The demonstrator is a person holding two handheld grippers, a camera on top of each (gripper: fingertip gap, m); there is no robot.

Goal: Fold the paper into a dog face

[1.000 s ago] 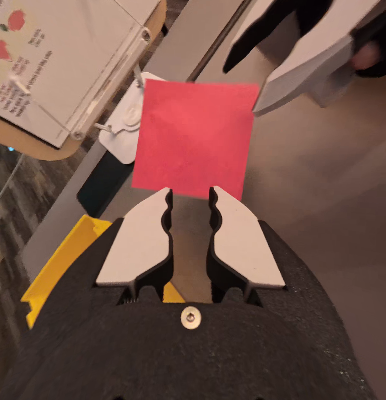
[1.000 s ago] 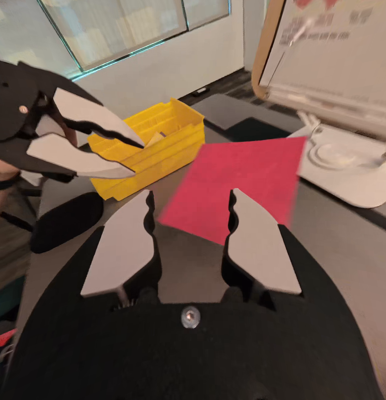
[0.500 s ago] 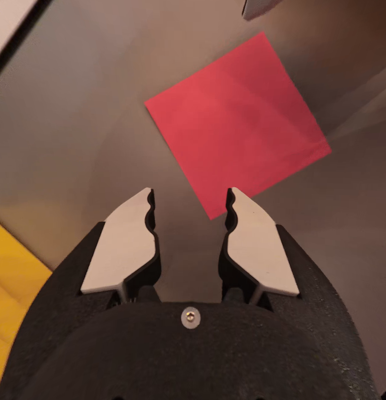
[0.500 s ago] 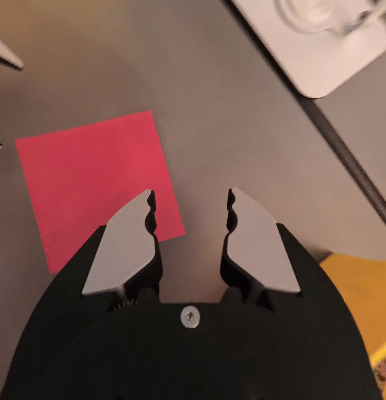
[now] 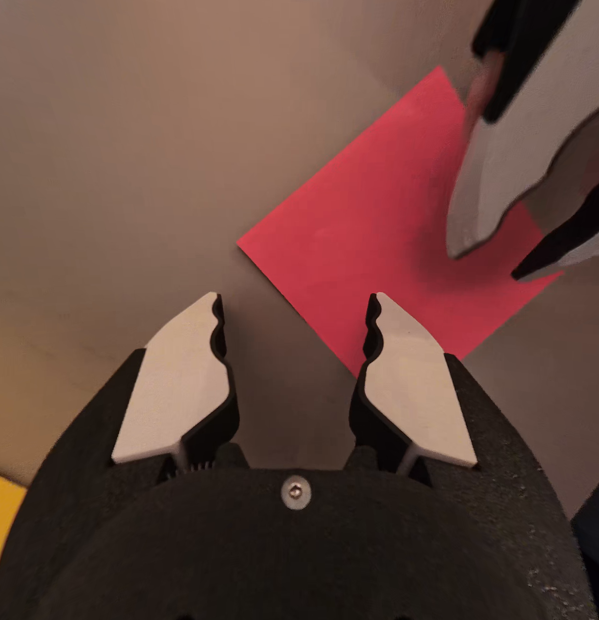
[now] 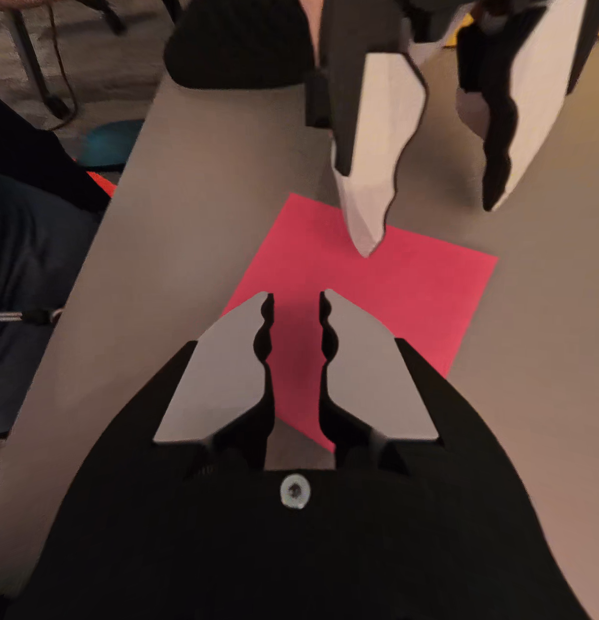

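A flat red paper square (image 5: 358, 235) lies on the grey table (image 5: 157, 167). In the left wrist view my left gripper (image 5: 294, 295) is open and empty, just off the paper's near left edge, with its right finger over the near corner. My right gripper (image 5: 487, 265) comes in from the upper right over the paper's right corner. In the right wrist view the paper (image 6: 409, 302) lies under my right gripper (image 6: 296, 293), whose jaws stand a narrow gap apart and hold nothing. The left gripper (image 6: 427, 231) is opposite, one fingertip over the paper's far edge.
A yellow bin (image 5: 2, 523) sits at the lower left of the left wrist view. In the right wrist view the table edge (image 6: 100, 268) runs down the left, with a black chair part (image 6: 237, 43) and a person's dark clothing (image 6: 29, 251) beyond it.
Both grippers have swung down over the paper, which now lies flat on the table. The right gripper's jaws have narrowed. The left gripper's jaws have widened.
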